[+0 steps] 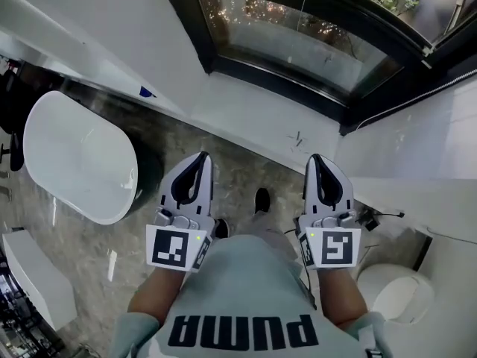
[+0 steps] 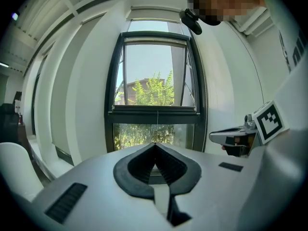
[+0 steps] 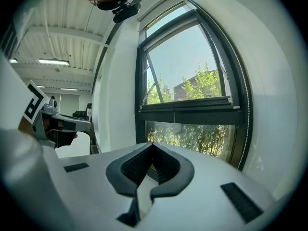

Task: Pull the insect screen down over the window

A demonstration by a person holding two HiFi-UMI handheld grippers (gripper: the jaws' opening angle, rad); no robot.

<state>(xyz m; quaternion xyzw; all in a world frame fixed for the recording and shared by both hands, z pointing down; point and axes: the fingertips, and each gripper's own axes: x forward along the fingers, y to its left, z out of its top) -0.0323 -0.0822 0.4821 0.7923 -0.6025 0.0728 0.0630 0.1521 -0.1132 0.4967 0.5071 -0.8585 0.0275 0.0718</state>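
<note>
The tall black-framed window [image 1: 298,36] stands ahead of me, with trees behind the glass. In the left gripper view a thin cord [image 2: 157,118] hangs down from the window's crossbar [image 2: 154,110]. I cannot make out the insect screen itself. My left gripper [image 1: 203,156] and right gripper [image 1: 314,157] are held side by side near my body, well short of the window. Both are shut with nothing between the jaws. The left gripper [image 2: 155,144] points at the lower pane. The right gripper [image 3: 152,144] points at the window's lower left corner.
A white bathtub [image 1: 74,162] stands on the stone floor to my left. A white toilet [image 1: 399,293] is at the lower right, beside a white wall [image 1: 417,148]. A bead chain [image 3: 248,124] runs down the window's right side.
</note>
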